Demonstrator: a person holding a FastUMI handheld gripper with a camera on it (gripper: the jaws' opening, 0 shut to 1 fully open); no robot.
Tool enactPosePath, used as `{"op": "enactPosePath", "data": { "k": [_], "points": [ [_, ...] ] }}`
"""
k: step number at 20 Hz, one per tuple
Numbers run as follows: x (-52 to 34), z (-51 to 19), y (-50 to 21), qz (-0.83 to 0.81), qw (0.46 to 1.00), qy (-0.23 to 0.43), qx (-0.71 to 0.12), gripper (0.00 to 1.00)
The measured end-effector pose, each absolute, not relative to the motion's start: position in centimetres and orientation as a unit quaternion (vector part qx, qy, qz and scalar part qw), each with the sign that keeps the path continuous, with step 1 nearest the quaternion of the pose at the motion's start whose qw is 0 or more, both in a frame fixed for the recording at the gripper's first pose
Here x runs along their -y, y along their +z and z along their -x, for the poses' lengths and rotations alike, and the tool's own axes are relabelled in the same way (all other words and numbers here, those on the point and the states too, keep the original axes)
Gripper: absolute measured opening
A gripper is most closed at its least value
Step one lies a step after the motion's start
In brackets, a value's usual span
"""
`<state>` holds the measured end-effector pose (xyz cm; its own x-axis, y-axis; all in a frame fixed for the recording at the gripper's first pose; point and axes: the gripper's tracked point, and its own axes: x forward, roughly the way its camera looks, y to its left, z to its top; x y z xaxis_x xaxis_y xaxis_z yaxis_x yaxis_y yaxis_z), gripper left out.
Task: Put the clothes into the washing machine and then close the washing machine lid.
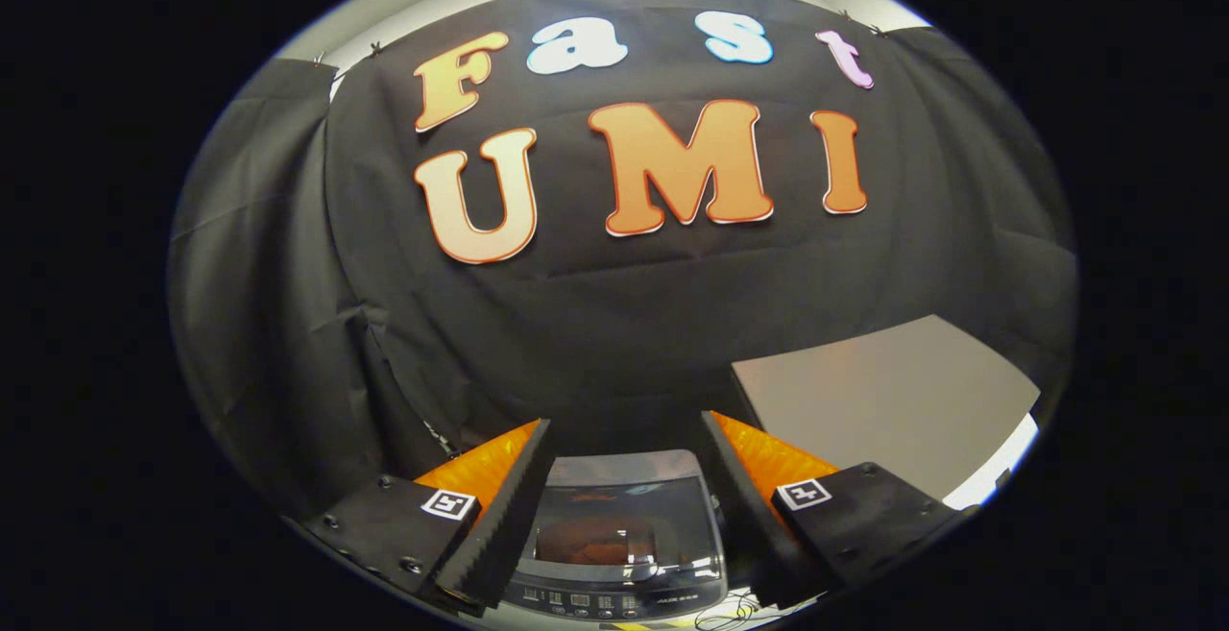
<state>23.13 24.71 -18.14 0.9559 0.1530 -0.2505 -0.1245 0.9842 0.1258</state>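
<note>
My gripper (624,429) is held high, its two fingers spread wide apart with nothing between them. Far below, seen through the gap between the fingers, stands the washing machine (619,535). Its dark see-through lid (624,521) lies down flat over the tub. Through the lid an orange-brown garment (595,543) shows inside the drum. A control panel (600,600) runs along the machine's near edge.
A grey table top (883,400) stands to the right of the machine, beyond the right finger. The booth's black cloth wall (614,324) hangs behind the machine and the table. Thin cables (730,612) lie on the floor by the machine's front.
</note>
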Motion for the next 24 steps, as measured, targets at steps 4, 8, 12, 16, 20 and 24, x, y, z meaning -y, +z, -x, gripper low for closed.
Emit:
{"op": "enactPosePath", "data": {
  "k": [4,8,12,16,20,24],
  "points": [
    [-20.3,-20.6,-15.3,-0.087,0.988,0.062,-0.113,0.98],
    [-16.3,-18.1,-13.7,-0.125,0.986,0.054,-0.101,0.98],
    [-11.7,-13.7,-10.6,-0.1,0.991,0.035,-0.079,0.98],
    [-8.6,-9.5,-4.0,-0.043,0.998,0.024,-0.039,0.98],
    [-5.3,-6.3,0.1,-0.023,0.999,0.014,-0.018,0.98],
    [-2.6,-4.8,0.9,0.0,1.0,0.005,-0.013,0.98]
  ]
}}
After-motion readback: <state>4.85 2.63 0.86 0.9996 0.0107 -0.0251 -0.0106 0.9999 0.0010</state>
